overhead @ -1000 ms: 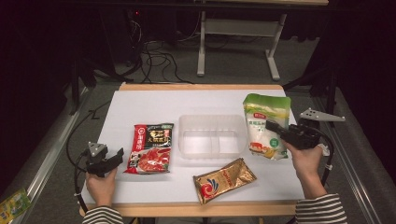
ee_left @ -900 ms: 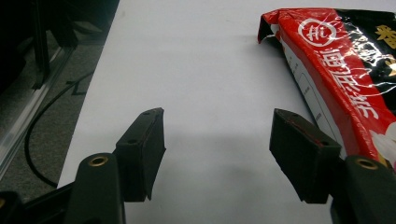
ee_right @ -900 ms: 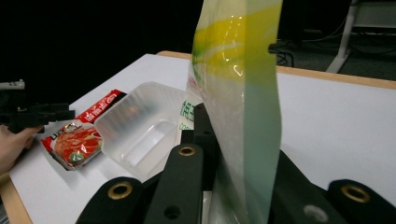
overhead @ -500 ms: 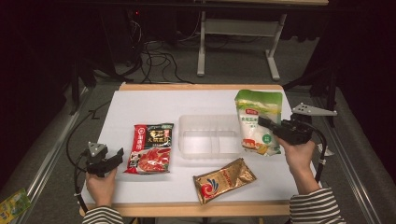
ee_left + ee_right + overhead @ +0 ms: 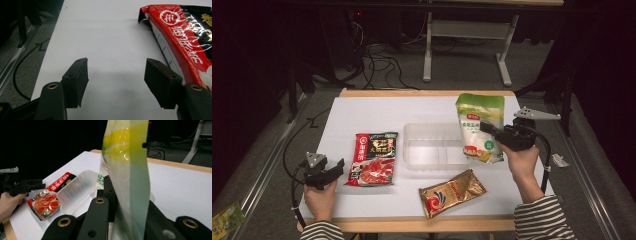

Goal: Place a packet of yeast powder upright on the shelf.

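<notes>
The white surface carries, in descending size, a clear plastic tray at centre, a red seasoning pouch to its left and a gold foil pouch near the front edge.

The work item is the green-and-white pouch. It is held off the surface at the tray's right end, above the tray's right rim. The right tool has its jaws shut on the pouch's lower half, one pad on each flat face; in the right gripper view the film rises between the jaws.

Handling, by judgement: the pouch is soft, thin film with loose contents. It looks light to moderate in weight and will sag and swing when carried. The glossy film may slip. Grip across the flat faces near a sealed edge, or mid-body as now, and avoid crushing the contents.

Orientation: the long axis stands near upright, with the green top leaning away from the person. The printed face appears to be toward the high camera, though the print is too small to read.

The left tool rests low at the surface's front-left corner. Its jaws are spread wide and hold nothing, just beside the red seasoning pouch.
</notes>
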